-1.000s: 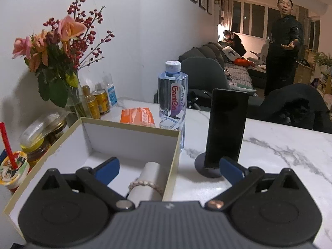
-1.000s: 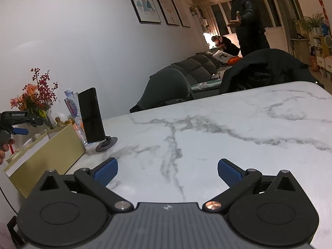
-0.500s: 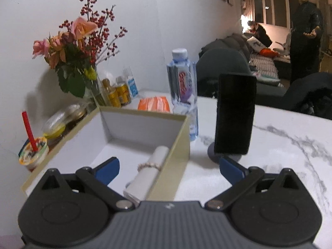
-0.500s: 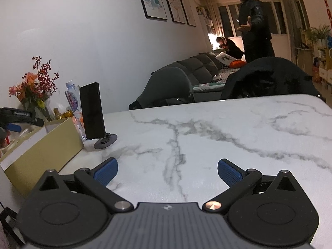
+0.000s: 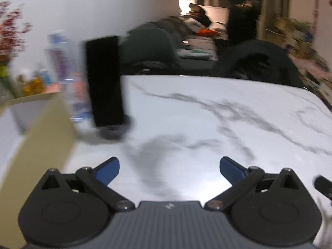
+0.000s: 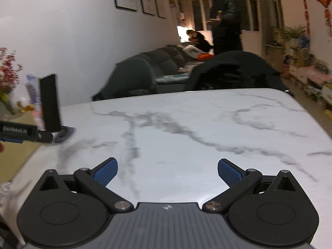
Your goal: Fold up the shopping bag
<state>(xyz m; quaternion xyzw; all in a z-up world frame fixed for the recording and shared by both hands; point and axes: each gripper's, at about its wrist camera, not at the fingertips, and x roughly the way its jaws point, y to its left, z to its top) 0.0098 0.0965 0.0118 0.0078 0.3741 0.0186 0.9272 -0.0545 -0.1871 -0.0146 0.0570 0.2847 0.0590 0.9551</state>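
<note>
— Over the marble table (image 6: 186, 128), where do you stand?

— I have the right gripper (image 6: 167, 171) hovering above bare tabletop, fingers spread wide, nothing between them. My left gripper (image 5: 169, 168) is the same: blue pads far apart, empty, low over the stone, its picture smeared with blur.

— And the shopping bag?

— I can't find it in either view. No bag lies on the marble ahead of either tool, so I can't say which way it lies, how its long axis runs, or which hand is nearer.

— What is near, then?

— On my left side, a cardboard box (image 5: 39, 137) just beside the left gripper, and past it a dark phone on a stand (image 5: 104, 81) with a water bottle (image 5: 60, 66) behind. From the right wrist I see the left tool's tip (image 6: 25, 133) hanging near that phone.

— So the fold?

— Not begun, I'd judge. Finding the bag comes first.
</note>
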